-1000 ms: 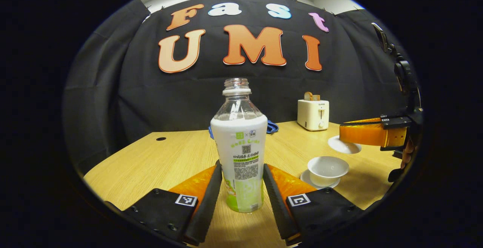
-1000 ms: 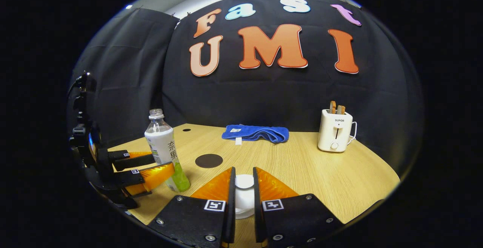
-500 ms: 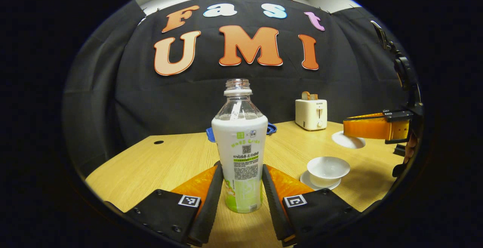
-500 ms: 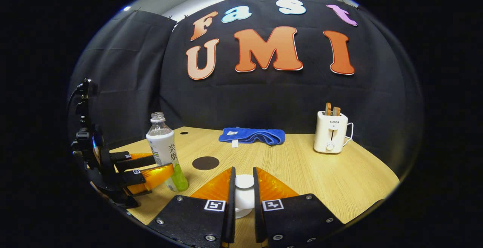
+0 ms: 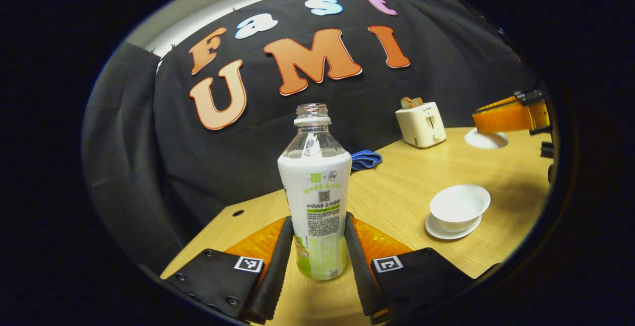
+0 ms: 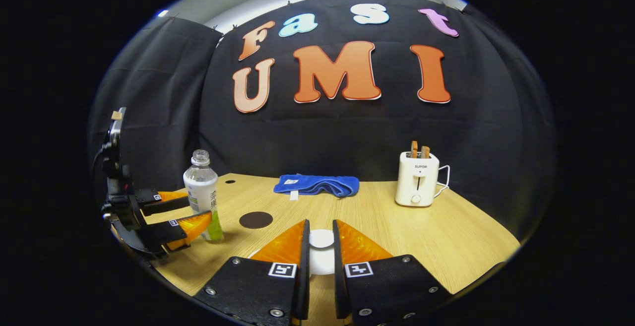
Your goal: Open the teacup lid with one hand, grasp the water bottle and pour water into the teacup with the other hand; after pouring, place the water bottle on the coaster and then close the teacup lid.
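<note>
L gripper point(image 5: 316, 246), left gripper view: both fingers press the lower sides of the water bottle point(image 5: 316, 192), uncapped, upright between them, its base on or just over the wooden table point(image 5: 407, 187), can't tell which. Off to the right sits the white teacup point(image 5: 459, 207) on its saucer point(image 5: 449, 229), lid off, open top showing. Farther back: cream toaster point(image 5: 421, 125) w/ bread slices in the slots, blue cloth point(image 5: 366, 159) by the booth wall.

R gripper point(image 6: 320, 261), right gripper view: fingers narrow, clamped on the knob of the white teacup lid point(image 6: 321, 251), held above the table. In the left gripper view this gripper shows at far right w/ the lid point(image 5: 486, 139) under it, beyond the cup. Right gripper view also has the dark round coaster point(image 6: 255, 220) lying bare on the table, just right of the bottle point(image 6: 202, 194) in the L gripper point(image 6: 191, 214). Cloth point(image 6: 316, 185) and toaster point(image 6: 417, 179) stand well behind.
</note>
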Action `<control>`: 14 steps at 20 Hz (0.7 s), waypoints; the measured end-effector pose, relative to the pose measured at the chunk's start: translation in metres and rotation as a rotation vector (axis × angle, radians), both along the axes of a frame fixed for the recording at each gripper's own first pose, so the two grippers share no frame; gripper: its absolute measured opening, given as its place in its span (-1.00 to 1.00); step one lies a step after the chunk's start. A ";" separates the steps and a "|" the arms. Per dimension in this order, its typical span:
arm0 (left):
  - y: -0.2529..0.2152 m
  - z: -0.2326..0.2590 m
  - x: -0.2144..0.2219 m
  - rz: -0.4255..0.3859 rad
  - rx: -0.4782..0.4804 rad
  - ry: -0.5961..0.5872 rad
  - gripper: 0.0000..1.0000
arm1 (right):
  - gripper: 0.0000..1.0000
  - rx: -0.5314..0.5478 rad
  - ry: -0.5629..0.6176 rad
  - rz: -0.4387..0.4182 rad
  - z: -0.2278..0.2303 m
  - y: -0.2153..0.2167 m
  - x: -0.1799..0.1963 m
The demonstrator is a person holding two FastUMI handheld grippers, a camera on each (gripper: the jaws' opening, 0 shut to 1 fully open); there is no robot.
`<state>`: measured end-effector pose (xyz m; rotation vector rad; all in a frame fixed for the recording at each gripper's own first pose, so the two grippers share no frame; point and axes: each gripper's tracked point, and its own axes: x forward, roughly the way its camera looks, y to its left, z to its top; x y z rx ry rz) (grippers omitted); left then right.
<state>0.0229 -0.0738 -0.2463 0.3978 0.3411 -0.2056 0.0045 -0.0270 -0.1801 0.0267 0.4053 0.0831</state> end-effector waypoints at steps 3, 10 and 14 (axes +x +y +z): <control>0.001 -0.003 0.001 -0.024 0.108 -0.014 0.28 | -0.58 0.014 -0.010 -0.020 0.004 -0.011 -0.001; -0.007 -0.006 -0.001 -0.113 0.353 -0.039 0.31 | -0.58 0.012 -0.027 -0.062 0.009 -0.035 -0.004; -0.015 -0.004 -0.002 -0.183 0.527 -0.090 0.31 | -0.58 -0.001 -0.024 -0.053 0.006 -0.037 -0.008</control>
